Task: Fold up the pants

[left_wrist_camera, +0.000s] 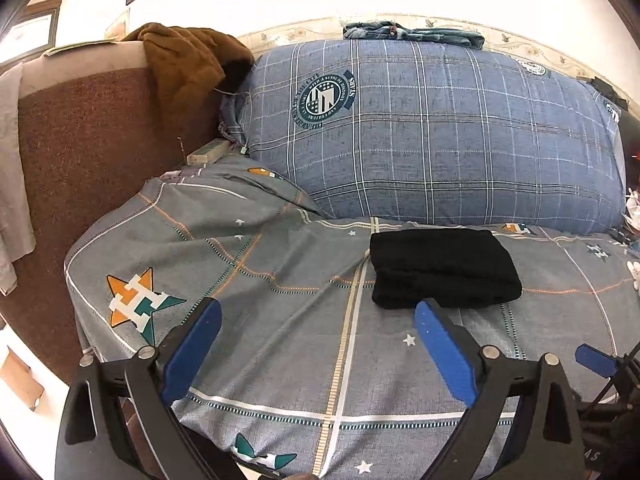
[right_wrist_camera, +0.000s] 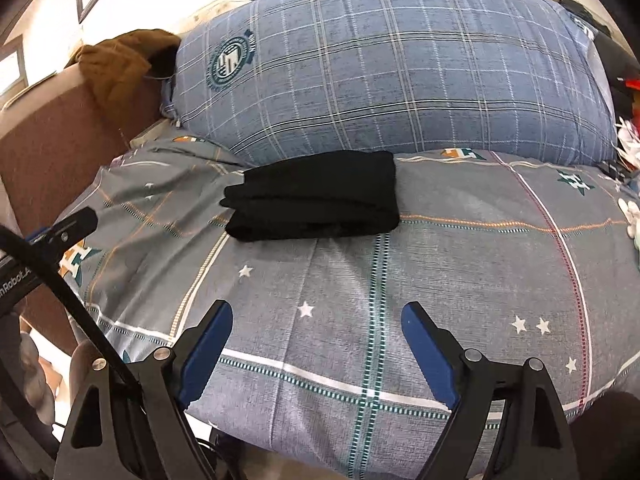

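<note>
Bed (left_wrist_camera: 280,360): folded pants (left_wrist_camera: 444,268); layers indistinct.

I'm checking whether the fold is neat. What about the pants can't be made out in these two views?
- Black pants: the cloth is too dark in both views to show seams or count layers.
- Their far edge: hidden behind the bundle itself, next to the blue pillow.
- Their underside: hidden against the bedsheet.
- Left wrist view: the right finger of the left gripper covers a bit of the near edge.
</note>
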`<state>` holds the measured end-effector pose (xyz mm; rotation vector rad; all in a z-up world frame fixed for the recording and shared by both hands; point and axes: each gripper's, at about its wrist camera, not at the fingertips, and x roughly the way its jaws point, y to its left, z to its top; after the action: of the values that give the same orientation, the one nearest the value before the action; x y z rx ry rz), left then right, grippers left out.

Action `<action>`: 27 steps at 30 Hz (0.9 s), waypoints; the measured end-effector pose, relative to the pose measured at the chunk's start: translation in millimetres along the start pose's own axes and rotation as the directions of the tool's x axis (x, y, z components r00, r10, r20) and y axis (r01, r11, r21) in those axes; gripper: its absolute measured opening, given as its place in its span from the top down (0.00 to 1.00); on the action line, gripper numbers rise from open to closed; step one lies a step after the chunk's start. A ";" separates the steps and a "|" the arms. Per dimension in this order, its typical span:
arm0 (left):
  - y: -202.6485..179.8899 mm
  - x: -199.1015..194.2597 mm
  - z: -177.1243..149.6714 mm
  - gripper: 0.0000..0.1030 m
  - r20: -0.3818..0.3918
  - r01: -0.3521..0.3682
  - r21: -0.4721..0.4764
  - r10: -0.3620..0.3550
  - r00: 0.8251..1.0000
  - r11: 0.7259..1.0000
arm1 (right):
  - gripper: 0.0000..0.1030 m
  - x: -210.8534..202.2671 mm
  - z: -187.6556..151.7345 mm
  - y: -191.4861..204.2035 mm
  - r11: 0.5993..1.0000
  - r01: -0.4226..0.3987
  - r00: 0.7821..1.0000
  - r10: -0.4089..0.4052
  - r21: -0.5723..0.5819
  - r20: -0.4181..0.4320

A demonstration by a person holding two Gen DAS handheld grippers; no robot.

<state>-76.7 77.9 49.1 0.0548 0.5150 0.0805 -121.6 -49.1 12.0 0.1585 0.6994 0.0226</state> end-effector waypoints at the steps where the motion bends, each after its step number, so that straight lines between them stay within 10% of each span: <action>1: 0.2 0.3 -0.4 0.03 -0.001 -0.001 -0.005 0.001 1.000 1.000 | 0.12 0.5 -0.7 2.0 1.000 0.002 1.000 -0.002 -0.008 -0.001; 27: -6.1 49.5 -31.3 0.02 -0.206 0.078 -0.032 -0.083 0.975 0.996 | 0.10 34.2 -12.7 3.4 0.999 0.036 0.995 -0.037 -0.014 -0.091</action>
<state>-48.9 77.3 -2.8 0.0025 0.7243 0.0128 -103.5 -41.6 -18.9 0.1332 0.7935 -0.0010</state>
